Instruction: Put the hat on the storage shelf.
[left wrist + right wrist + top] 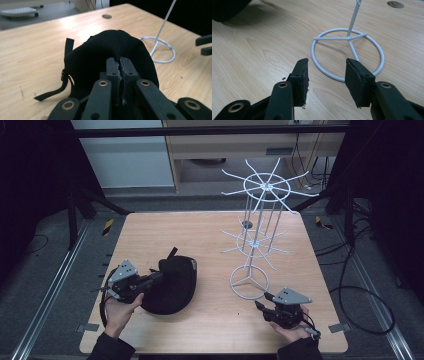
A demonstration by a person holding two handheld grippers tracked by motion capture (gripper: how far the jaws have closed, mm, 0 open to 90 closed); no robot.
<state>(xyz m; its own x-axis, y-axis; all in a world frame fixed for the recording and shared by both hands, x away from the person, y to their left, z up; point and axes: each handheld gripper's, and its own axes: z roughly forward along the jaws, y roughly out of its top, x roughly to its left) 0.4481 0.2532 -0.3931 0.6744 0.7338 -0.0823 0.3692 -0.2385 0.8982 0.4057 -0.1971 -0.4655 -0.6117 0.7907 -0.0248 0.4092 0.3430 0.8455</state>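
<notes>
A black cap lies on the wooden table at the front left, its strap trailing onto the wood. My left gripper comes in from the cap's left. Its jaws are shut, pinching a fold of the cap's fabric between the pads at the left gripper's tips. A white wire hat rack stands at the right. My right gripper rests near the front edge, just in front of the rack's ring base. The right gripper is open, with nothing between its pads.
A round grommet sits in the table behind the rack. The rack's upper spokes spread wide above the table's far right. Bare wood lies between the cap and the rack base. Dark frame posts and cables surround the table.
</notes>
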